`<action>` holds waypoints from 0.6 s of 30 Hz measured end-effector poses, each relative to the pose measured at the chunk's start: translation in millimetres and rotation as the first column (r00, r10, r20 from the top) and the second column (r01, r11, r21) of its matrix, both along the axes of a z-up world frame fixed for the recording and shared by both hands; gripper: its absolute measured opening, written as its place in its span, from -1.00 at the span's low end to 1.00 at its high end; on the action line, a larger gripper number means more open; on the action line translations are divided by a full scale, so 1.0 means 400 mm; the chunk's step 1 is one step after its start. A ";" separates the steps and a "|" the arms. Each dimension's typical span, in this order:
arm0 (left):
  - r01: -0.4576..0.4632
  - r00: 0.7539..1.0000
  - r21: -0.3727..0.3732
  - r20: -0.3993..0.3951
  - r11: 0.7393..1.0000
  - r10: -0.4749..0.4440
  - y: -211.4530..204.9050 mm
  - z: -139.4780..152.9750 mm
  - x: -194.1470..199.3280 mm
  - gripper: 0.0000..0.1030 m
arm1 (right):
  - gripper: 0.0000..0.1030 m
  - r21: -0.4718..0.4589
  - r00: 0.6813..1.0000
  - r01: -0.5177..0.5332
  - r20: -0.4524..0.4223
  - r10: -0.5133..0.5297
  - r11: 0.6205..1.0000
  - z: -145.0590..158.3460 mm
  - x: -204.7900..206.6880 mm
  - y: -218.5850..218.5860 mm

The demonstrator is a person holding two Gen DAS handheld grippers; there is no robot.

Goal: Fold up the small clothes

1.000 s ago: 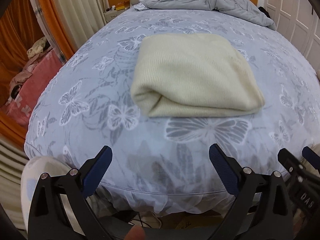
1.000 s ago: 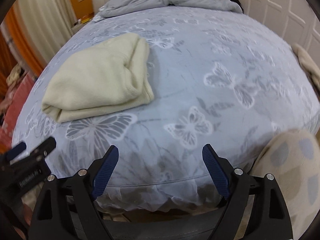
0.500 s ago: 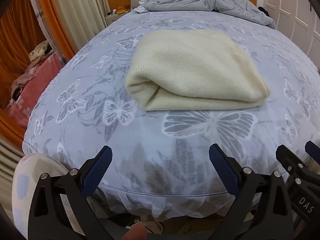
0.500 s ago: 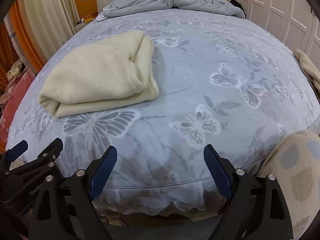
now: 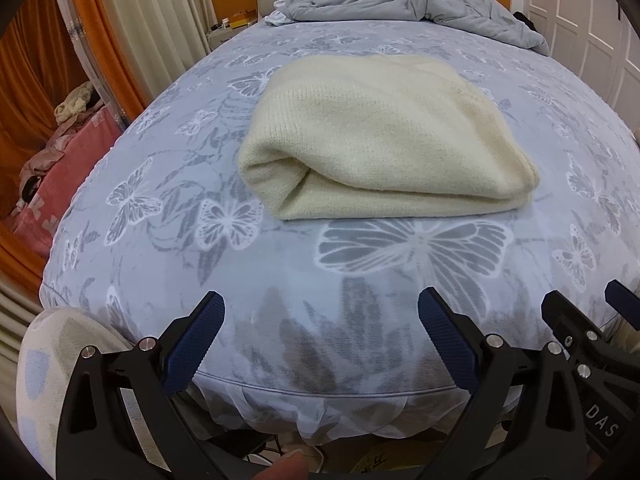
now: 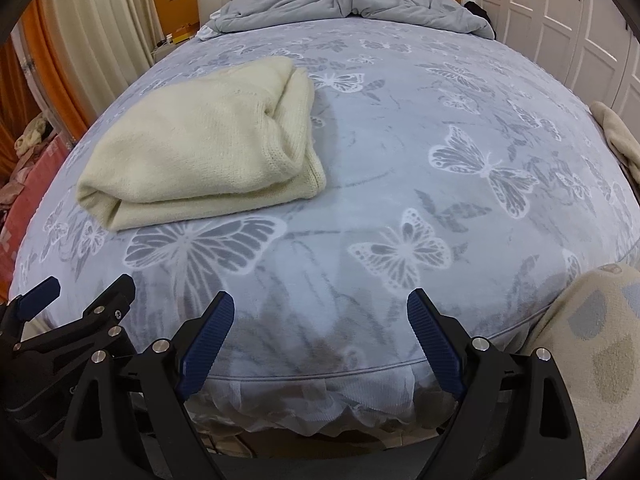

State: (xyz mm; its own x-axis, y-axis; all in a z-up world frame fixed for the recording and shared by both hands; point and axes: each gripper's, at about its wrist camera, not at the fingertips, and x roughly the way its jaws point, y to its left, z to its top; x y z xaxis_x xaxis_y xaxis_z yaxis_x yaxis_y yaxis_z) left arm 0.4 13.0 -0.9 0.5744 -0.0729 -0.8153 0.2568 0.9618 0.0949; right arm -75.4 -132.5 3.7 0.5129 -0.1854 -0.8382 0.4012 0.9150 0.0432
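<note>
Left hand-held gripper [image 5: 320, 320]: spread, empty, at bed [image 5: 160, 264] foot. Right hand-held gripper [image 6: 320, 320]: likewise. Cream sweater [image 5: 384, 140], apparently knit: folded on bed.

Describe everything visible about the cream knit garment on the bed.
The cream knit garment is pale, soft, with a fine ribbed texture, and is folded into a thick rectangular bundle. Its layered edges show on the near side and right end. It lies flat on the butterfly-print bedspread; nothing else touches it. Both grippers hover apart from it near the foot of the bed.
</note>
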 end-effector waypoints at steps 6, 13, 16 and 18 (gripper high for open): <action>-0.009 1.000 0.014 -0.001 1.000 0.009 0.000 -0.004 0.000 0.85 | 0.67 -0.006 1.000 -0.012 0.004 0.012 1.000 0.002 0.000 0.010; -0.005 0.999 0.024 0.037 1.000 0.004 -0.004 0.001 -0.011 0.86 | 0.67 0.006 1.000 0.006 0.010 -0.006 1.000 0.003 -0.003 -0.001; -0.005 0.999 0.024 0.036 1.000 0.004 -0.005 -0.001 -0.013 0.86 | 0.67 0.010 1.000 0.013 0.008 -0.013 1.000 0.001 -0.005 -0.003; -0.008 0.999 0.023 0.035 1.000 0.007 -0.005 -0.001 -0.013 0.86 | 0.67 0.006 1.000 0.017 0.010 -0.017 1.000 0.002 -0.006 -0.002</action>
